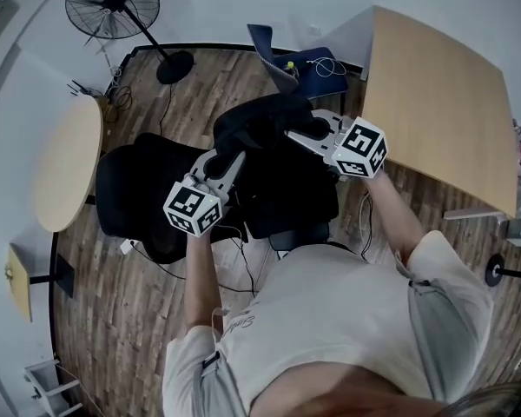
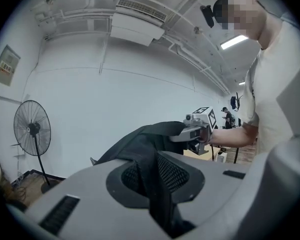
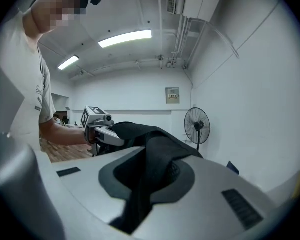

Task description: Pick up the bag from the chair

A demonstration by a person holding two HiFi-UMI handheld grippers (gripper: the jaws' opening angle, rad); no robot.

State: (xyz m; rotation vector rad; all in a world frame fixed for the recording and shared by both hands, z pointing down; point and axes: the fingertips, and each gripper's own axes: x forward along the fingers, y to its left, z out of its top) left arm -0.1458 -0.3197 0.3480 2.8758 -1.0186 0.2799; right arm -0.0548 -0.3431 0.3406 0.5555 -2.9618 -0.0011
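A black bag hangs between my two grippers above the black office chair. In the head view my left gripper grips the bag's left side and my right gripper grips its right side. The left gripper view shows my left gripper shut on a fold of the black bag, with the right gripper beyond it. From the right gripper view, my right gripper is shut on the bag's fabric, and the left gripper holds the far end.
A standing fan is at the back left. A round wooden table stands left of the chair and a rectangular wooden table to the right. A blue seat with cables lies behind. Cables trail on the wooden floor.
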